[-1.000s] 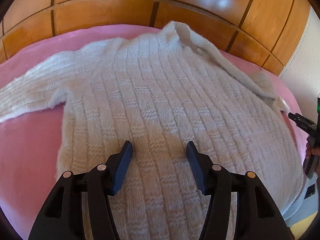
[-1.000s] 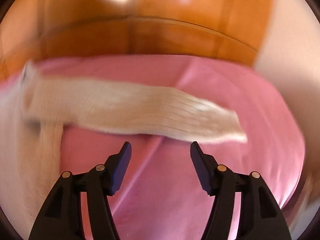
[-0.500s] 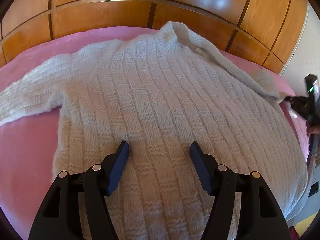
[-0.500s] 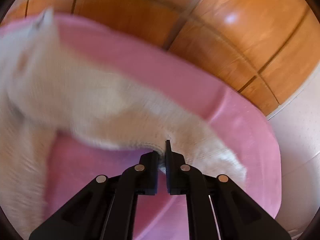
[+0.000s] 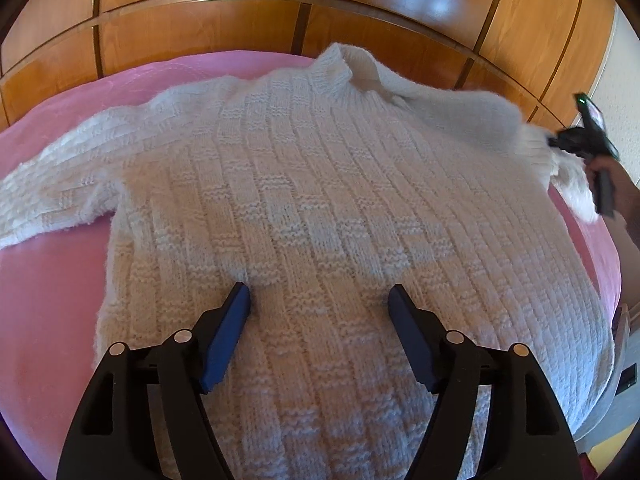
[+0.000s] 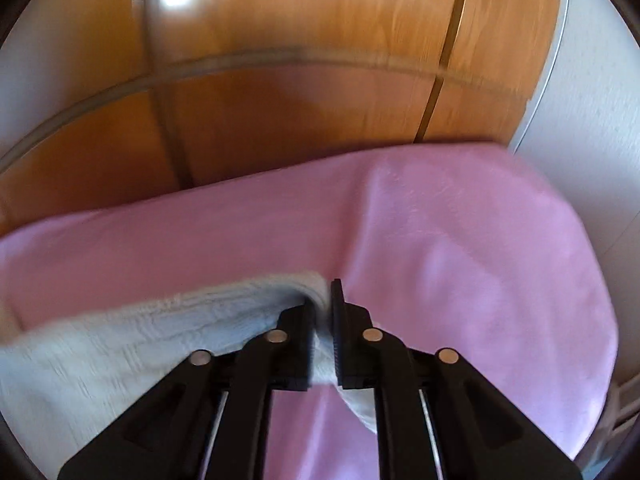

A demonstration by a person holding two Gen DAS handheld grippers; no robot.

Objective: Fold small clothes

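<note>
at right edge of left view: right gripper (image 5: 560, 144), spread a second ago, now pinching sweater (image 5: 320, 200) sleeve (image 6: 180, 320), lifted off pink bedcover (image 6: 440, 240); sleeve fold begun. left gripper (image 5: 319, 300) spread over sweater's lower centre.

Left wrist view looks down close over the sweater (image 5: 320, 208) toward the headboard (image 5: 280, 20); right wrist view faces the bed's (image 6: 460, 260) corner. Both share the sweater's sleeve.

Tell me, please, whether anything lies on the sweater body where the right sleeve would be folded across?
Nothing visible blocks it. The right gripper is shut on the sleeve cuff, and the sweater lies flat on the pink bedspread. Only the open left gripper is over its lower middle, so it may need to clear the fold path.
</note>
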